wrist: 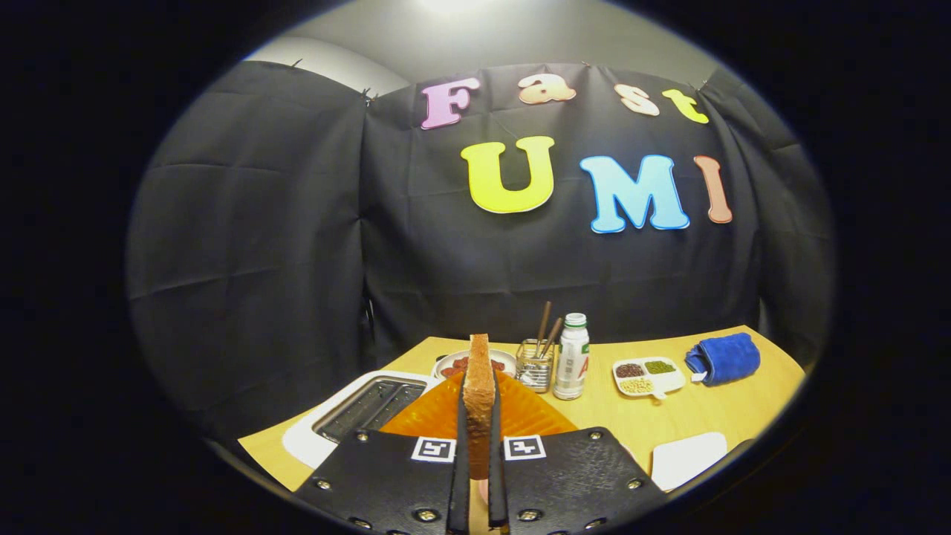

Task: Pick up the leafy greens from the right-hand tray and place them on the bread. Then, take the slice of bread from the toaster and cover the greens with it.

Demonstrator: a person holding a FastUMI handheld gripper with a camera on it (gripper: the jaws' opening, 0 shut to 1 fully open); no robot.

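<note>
- Farthest left on the wooden table [669, 423] sits the white toaster [349, 416], its slots open to the ceiling, just beside my left finger
- Just right of the toaster, an orange plate [535, 416] spreads out under and beyond my fingers; I cannot tell what lies on it behind them
- My gripper [479, 446] is clamped narrow on the slice of bread [479, 386], both fingers pressing its flat sides, the slice standing upright on edge and rising above the fingertips, over the orange plate
- Beyond the bread, a white dish with red pieces [457, 364] peeks out on both sides of it
- Right of that stands a clear holder with brown sticks [536, 360], then touching or nearly touching it a white bottle [572, 357]
- Farther right is a divided white tray of beans [646, 375], and beyond it a rolled blue cloth [724, 358]
- Nearest on the right, beside my right finger, lies a white tray [687, 457]; its contents I cannot make out
</note>
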